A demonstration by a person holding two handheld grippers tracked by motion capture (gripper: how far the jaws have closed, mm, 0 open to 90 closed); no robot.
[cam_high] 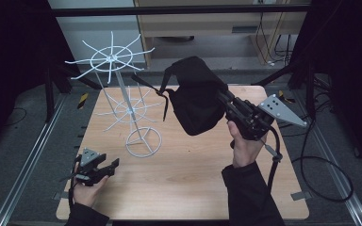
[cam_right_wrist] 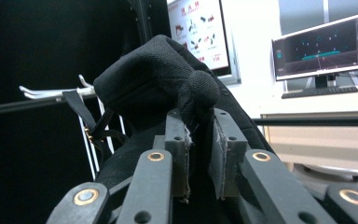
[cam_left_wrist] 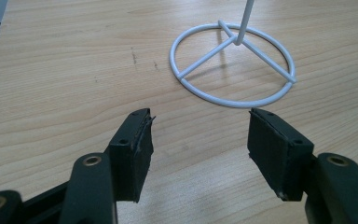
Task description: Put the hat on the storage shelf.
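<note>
Transport is the step in hand, as I judge it; the right claw is clenched on a fold of the black bag, holding it aloft at centre frame, clear of the worktop; its strap trails left toward the white wire rack in the upper left; the left claw rests released at lower left, jaws apart, holding nothing; next, the strap likely needs guiding over a rack prong.
</note>
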